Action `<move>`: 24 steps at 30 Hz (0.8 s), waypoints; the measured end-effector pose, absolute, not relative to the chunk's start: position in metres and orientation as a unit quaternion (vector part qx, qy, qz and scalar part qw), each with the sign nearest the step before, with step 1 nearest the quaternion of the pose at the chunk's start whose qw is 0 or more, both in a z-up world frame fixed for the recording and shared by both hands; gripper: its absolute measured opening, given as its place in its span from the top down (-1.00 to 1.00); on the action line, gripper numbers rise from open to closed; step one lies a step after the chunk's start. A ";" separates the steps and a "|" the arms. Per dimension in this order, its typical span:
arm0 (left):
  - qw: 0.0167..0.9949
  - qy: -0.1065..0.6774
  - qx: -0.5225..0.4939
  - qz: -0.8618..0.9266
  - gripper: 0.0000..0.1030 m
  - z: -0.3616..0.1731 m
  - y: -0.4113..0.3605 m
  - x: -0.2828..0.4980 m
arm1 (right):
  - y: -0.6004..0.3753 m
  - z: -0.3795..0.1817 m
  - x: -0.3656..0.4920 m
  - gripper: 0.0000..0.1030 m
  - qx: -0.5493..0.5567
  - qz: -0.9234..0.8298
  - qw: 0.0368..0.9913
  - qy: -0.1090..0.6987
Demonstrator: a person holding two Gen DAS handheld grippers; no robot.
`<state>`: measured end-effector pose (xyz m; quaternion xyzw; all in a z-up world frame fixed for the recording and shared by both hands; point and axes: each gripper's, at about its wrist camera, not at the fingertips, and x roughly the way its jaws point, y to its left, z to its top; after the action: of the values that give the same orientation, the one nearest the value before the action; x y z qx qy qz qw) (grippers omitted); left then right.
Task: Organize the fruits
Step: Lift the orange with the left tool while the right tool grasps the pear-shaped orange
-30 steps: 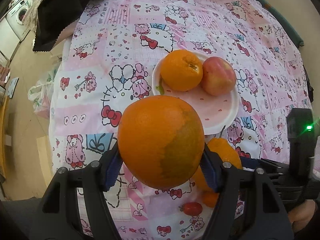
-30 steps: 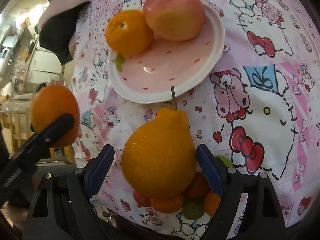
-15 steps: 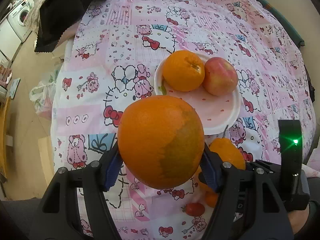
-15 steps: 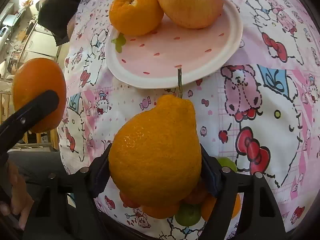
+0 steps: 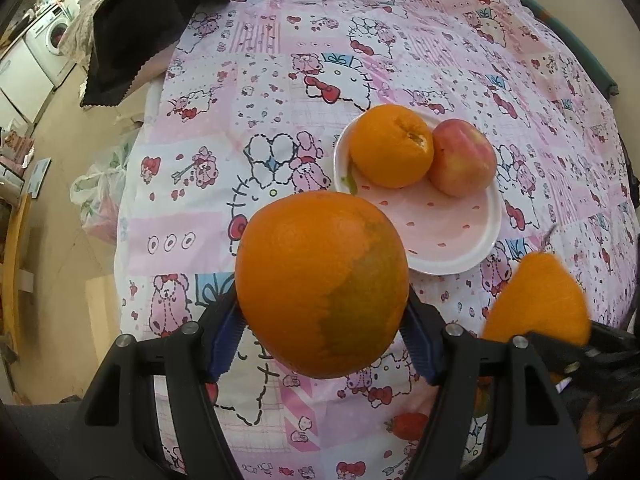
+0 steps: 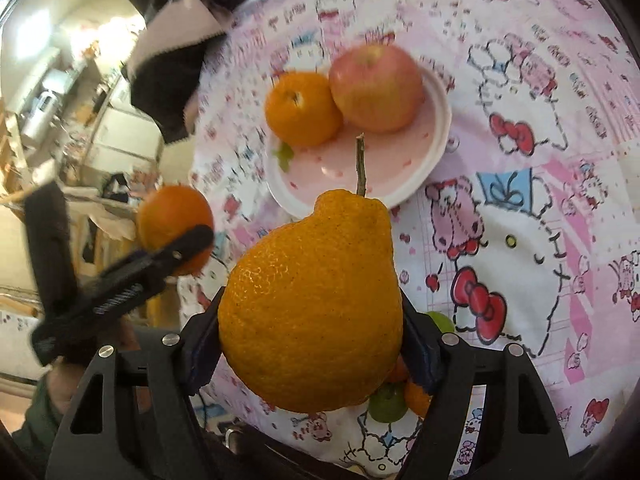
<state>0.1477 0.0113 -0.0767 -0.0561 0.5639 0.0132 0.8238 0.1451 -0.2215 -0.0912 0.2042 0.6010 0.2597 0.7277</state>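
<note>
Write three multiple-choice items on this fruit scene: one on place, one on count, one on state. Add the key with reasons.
1. Where is the apple?
A. on the pink plate
B. on the cloth
C. in a gripper

2. How many fruits lie on the plate?
A. one
B. two
C. four

3. The right hand-held gripper is:
A. open
B. shut on nothing
C. shut on the stemmed citrus

Key: 1 A, it rests on the plate beside the small orange; 2 B, only orange and apple; 3 C, both pads press it.
</note>
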 end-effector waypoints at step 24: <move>0.836 0.545 -0.065 -0.012 -0.28 -0.062 0.006 0.144 | -0.276 -0.030 0.157 -0.51 0.284 0.238 0.803 0.467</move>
<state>0.1444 0.0063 -0.0617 -0.0651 0.5453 -0.0119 0.8356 0.1572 -0.2764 -0.0305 0.2840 0.4669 0.2378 0.8030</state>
